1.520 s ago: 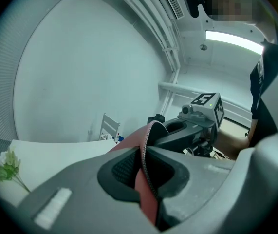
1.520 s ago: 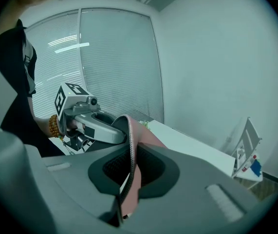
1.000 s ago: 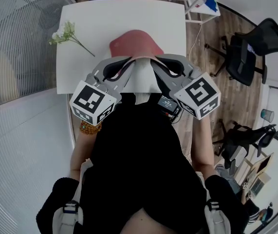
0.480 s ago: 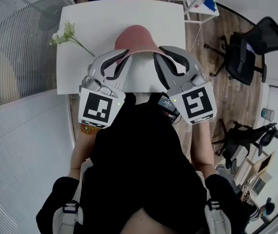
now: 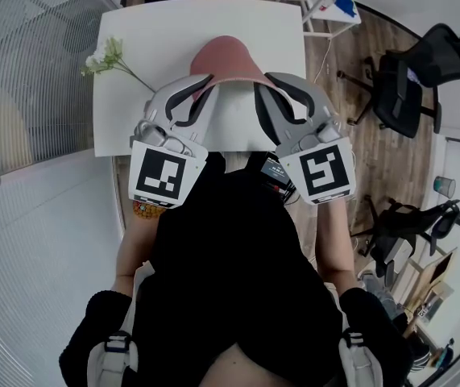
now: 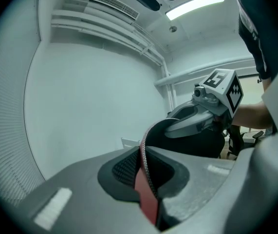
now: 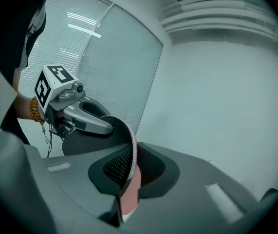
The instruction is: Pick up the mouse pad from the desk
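Observation:
The pink mouse pad (image 5: 223,58) hangs over the white desk (image 5: 165,31), bowed upward between both grippers. My left gripper (image 5: 200,89) is shut on its left edge and my right gripper (image 5: 260,89) is shut on its right edge. In the left gripper view the pad's edge (image 6: 147,186) is pinched between the dark pads of the left gripper (image 6: 143,172), and the right gripper (image 6: 203,116) shows beyond. The right gripper view shows the pad (image 7: 129,182) clamped in the right gripper (image 7: 128,172), curving toward the left gripper (image 7: 78,116).
A sprig of white flowers (image 5: 110,58) lies on the desk's left side. A white stand (image 5: 326,2) is beyond the desk's far right corner. Black office chairs (image 5: 411,87) stand on the wooden floor to the right. A glass partition (image 5: 28,71) runs along the left.
Both grippers have risen and rolled, so their marker cubes now face the head camera. The pad came up with them and bows more steeply.

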A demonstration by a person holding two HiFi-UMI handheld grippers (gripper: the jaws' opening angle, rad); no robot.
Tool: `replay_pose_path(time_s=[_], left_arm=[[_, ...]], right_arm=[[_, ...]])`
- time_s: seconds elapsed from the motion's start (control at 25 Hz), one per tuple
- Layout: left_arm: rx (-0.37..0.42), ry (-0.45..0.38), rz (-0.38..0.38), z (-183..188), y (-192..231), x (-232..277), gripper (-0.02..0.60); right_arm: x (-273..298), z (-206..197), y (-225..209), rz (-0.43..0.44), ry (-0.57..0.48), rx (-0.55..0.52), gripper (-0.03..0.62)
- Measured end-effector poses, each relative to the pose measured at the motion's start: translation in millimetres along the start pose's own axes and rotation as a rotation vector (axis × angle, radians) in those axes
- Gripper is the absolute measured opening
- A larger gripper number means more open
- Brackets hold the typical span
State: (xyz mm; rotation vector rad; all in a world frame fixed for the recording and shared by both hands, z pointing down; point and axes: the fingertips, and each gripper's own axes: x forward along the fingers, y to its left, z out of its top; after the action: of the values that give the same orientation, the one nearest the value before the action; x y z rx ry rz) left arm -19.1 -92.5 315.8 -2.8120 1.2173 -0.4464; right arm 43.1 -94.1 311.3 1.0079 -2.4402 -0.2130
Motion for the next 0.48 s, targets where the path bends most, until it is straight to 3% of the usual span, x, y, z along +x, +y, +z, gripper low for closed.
replay_pose_path(time_s=[0.48], left_arm=[[0.055, -0.017, -0.009, 11.9, 24.1, 20.5, 0.020]], right_arm=[[18.5, 3.7, -23.7, -0.014, 0.006, -0.049, 0.037]])
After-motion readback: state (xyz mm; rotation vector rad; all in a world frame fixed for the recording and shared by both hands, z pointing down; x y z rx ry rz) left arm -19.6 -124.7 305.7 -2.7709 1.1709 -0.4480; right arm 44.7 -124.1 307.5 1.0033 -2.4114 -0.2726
